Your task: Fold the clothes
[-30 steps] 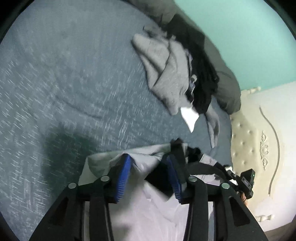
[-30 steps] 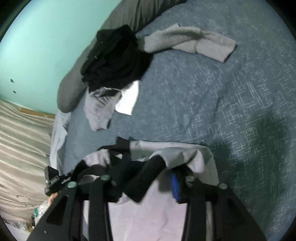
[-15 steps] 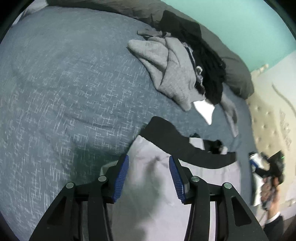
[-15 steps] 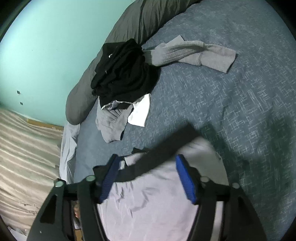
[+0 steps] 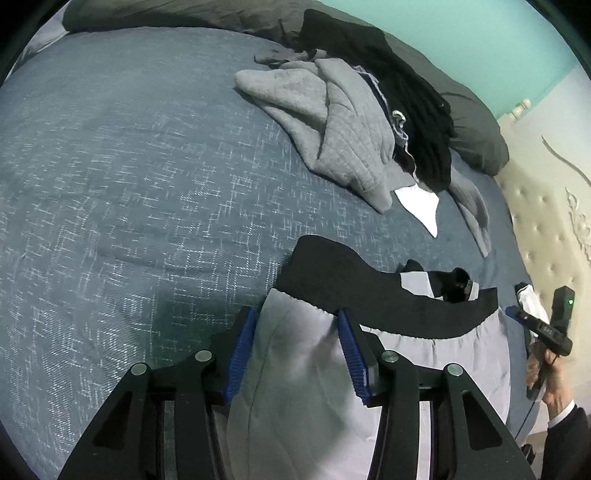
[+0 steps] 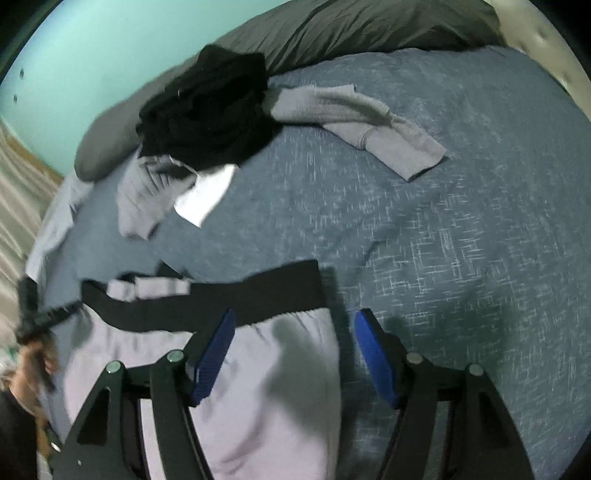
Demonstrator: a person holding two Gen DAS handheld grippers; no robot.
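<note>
**Two grippers over pale shorts, both released**

Both sets of jaws apart, nothing pinched. Left gripper (image 5: 297, 350) above the left corner of the pale grey shorts (image 5: 317, 398), pads straddling cloth just below the black waistband (image 5: 369, 291) without pressing it. Right gripper (image 6: 295, 354) over the opposite corner, pads wide, one above cloth, one above the blue bedspread (image 6: 461, 240). Shorts spread flat at the near edge of the bed; unfolded heap, grey garment (image 5: 332, 125) and black garment (image 5: 399, 96), well apart by the pillow (image 6: 332, 26).

Judged best: smooth first, pinch both waistband corners evenly, lift together, fold squarely, avoid snagging the bedspread.
</note>
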